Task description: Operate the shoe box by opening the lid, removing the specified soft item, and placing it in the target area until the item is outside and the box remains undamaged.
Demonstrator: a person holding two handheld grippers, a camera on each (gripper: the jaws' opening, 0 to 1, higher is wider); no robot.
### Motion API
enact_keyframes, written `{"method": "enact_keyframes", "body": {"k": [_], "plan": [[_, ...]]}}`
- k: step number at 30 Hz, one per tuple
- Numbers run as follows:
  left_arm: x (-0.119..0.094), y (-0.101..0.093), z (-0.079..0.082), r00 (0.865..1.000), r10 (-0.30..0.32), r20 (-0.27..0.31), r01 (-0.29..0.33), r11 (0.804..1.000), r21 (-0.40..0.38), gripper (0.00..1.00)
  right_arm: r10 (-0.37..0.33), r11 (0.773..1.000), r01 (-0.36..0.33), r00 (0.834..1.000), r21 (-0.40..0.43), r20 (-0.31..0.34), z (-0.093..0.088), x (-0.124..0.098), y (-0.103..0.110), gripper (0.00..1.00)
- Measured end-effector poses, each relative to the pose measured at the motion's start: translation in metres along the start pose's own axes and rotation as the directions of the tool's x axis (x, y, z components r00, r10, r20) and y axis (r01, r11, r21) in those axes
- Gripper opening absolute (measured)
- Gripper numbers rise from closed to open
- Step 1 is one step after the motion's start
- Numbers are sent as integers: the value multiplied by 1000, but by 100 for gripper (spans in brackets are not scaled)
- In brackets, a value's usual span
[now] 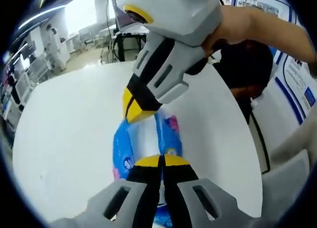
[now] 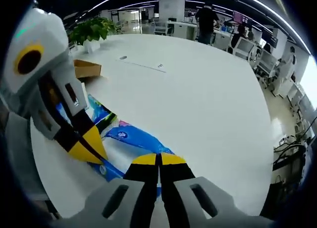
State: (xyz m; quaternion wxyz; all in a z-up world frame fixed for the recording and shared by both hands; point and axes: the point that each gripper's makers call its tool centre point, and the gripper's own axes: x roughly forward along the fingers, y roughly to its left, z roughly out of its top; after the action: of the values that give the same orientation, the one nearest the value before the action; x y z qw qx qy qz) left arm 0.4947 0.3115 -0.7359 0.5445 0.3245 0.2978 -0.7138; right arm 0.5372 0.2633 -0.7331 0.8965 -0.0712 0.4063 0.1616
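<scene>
A soft blue plastic pack (image 1: pixel 148 139) with pink and white print lies on the white table (image 1: pixel 69 139). My left gripper (image 1: pixel 161 160) is shut at the pack's near end, and blue film shows between its jaws. My right gripper (image 1: pixel 134 114) comes down from above, its yellow tips shut on the pack's far end. In the right gripper view the pack (image 2: pixel 133 135) stretches between my right gripper (image 2: pixel 159 159) and the left gripper (image 2: pixel 93 151). A brown cardboard box (image 2: pixel 87 68) sits behind, near the table's left edge.
A potted plant (image 2: pixel 91 28) stands at the table's far left corner. Small paper slips (image 2: pixel 158 66) lie mid-table. A person's arm (image 1: pixel 262 29) holds the right gripper. The table's edge (image 1: pixel 247 153) runs close on the right. Desks and people (image 2: pixel 205 22) fill the room beyond.
</scene>
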Motion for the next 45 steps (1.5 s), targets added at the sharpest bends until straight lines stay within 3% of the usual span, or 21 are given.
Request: {"method": "enact_keyframes", "body": {"k": [12,27,31,40,45], "plan": [[1,1,-10,1000,-5,-4,5,1000,-25,0,21,1000,-21,1000,-7,4,5,14,8,0],[3,-3,-14,1000,-11,-6,11,1000,-16,0,11,1000,-11,1000,-20,3,5,13,8,0],[0,-2,-14,1000,8,-13,-8,1000,7,0,9,999,-9,1000,-38,-2,5,11,9,4],[-11,-5,-8,1000,29,3,-29,999,45,13,-1,998,2,1000,-55,12,13,2,6,10],[-20,-7,-6,1000,29,6,-29,1000,-5,23,1,998,1,1000,-65,23,19,-6,11,13]]}}
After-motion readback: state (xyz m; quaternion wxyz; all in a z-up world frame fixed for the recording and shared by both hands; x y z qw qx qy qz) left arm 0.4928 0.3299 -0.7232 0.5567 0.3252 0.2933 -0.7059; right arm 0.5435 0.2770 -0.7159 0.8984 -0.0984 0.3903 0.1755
